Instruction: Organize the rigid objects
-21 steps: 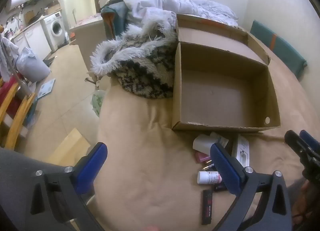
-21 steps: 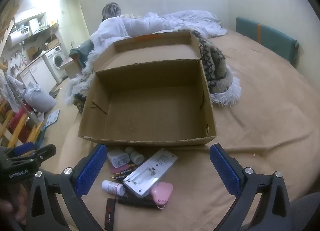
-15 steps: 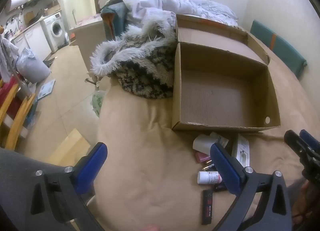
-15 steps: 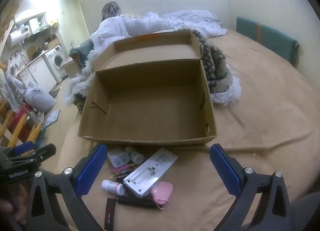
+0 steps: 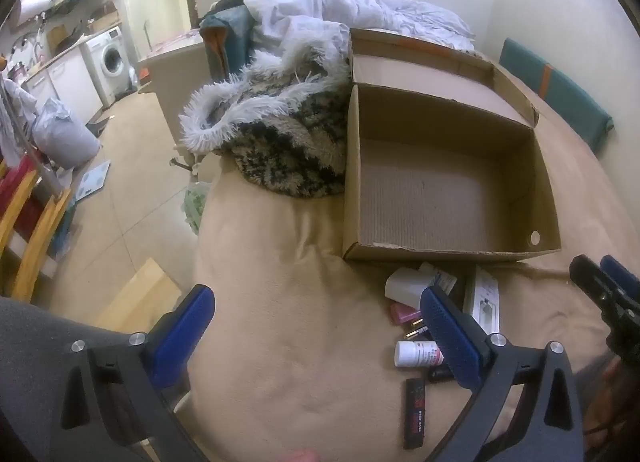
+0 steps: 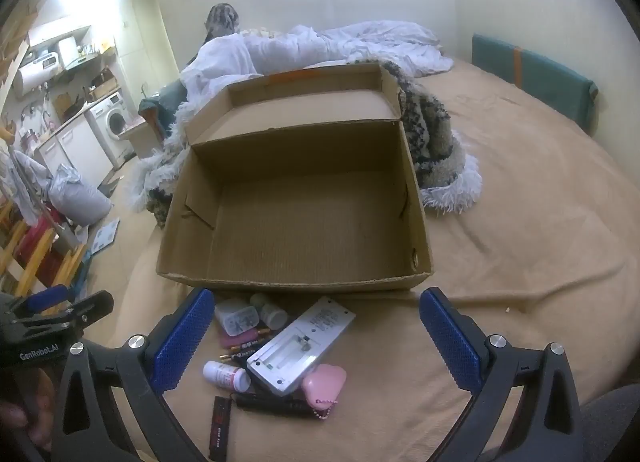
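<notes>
An empty open cardboard box (image 6: 296, 217) (image 5: 444, 189) sits on the tan bed. In front of it lies a small pile: a white flat device (image 6: 302, 344) (image 5: 486, 300), a pink heart-shaped case (image 6: 324, 380), a white pill bottle (image 6: 226, 374) (image 5: 416, 354), a clear tub (image 6: 236, 316), a small jar (image 6: 272, 312), a black stick (image 6: 220, 424) (image 5: 415, 412) and several small batteries (image 6: 244, 350). My right gripper (image 6: 318, 332) is open and empty, hovering over the pile. My left gripper (image 5: 316, 326) is open and empty, left of the pile.
A furry patterned blanket (image 5: 280, 129) lies against the box's left and far sides. White bedding (image 6: 328, 45) is piled behind it. The bed's left edge (image 5: 200, 229) drops to the floor. A teal cushion (image 6: 532, 73) stands by the right wall.
</notes>
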The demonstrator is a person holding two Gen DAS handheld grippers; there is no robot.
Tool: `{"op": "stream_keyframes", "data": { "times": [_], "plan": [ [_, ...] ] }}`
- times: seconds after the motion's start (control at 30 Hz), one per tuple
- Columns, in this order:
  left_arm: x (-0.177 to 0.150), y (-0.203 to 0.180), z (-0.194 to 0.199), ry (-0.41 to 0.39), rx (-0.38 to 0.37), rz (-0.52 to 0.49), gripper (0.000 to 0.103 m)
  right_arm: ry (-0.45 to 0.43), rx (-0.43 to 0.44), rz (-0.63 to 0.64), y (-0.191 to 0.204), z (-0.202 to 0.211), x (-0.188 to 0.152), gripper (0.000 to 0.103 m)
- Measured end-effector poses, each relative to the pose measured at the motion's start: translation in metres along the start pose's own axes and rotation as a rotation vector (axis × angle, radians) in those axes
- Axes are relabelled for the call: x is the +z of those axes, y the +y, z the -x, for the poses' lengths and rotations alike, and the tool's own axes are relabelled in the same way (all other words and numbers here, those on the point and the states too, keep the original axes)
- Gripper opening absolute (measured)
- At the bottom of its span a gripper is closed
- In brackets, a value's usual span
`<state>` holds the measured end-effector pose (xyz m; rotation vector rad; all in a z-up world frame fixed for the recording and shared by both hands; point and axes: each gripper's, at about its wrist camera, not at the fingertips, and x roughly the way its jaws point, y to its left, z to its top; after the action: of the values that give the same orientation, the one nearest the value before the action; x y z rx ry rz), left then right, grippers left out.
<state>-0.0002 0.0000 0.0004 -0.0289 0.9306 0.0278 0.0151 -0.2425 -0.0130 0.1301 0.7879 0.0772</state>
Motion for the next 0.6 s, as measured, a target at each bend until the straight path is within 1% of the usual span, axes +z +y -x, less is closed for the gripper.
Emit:
{"op": "stream_keyframes", "data": {
  "times": [0.6],
  "plan": [
    [-0.0025,0.0017,-0.0007,0.001,0.007,0.003,0.103,-0.007,0.003,-0.001,-0.0014,0.0015,0.0009,0.103]
  ]
}}
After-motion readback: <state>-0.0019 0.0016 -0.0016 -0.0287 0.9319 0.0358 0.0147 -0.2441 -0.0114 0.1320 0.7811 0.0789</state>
